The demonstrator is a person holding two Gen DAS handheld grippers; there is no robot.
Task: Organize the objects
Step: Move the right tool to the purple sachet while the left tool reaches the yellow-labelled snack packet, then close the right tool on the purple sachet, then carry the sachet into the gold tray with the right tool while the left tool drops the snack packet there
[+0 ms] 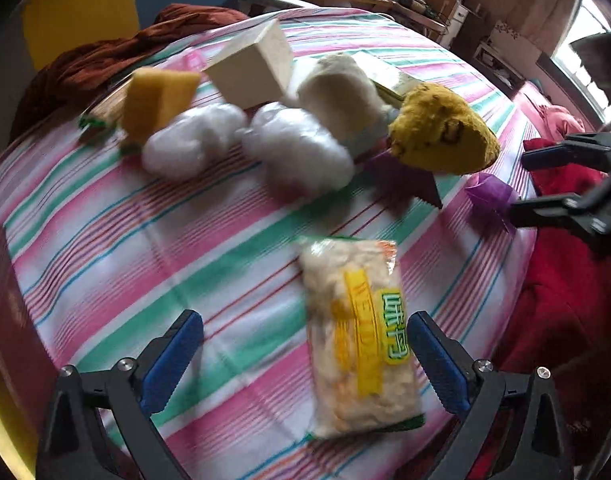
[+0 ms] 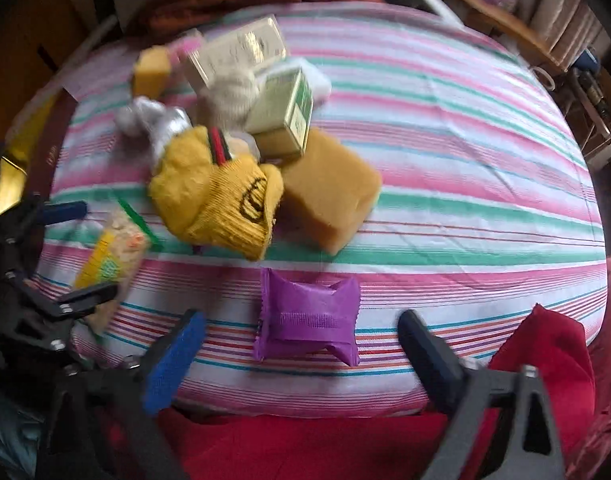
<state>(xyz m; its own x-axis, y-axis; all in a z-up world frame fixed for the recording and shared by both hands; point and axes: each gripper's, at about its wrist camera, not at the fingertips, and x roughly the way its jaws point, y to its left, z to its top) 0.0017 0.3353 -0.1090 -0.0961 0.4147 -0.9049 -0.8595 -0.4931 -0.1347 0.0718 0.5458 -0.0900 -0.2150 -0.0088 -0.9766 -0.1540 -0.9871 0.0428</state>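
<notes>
Only the right view showed the whole purple packet (image 2: 308, 318), crinkled, between the open right gripper (image 2: 301, 356); the left gripper (image 1: 305, 354) gaped over a snack bag (image 1: 359, 344).

A clear snack packet (image 1: 359, 336) with a yellow band and green label lies flat near the front edge of the striped bed (image 1: 105, 240). A purple sachet (image 2: 307, 316) lies flat close to the same edge. Farther in, a heap gathers: a yellow knitted sock (image 2: 225, 200) with a black logo, an ochre sponge block (image 2: 329, 188) just beside it, white cotton wads (image 1: 297, 148), a cream box (image 1: 251, 68), a green-printed carton (image 2: 283, 116), tilted, and a second sponge (image 1: 157, 98) toward the far edge.
</notes>
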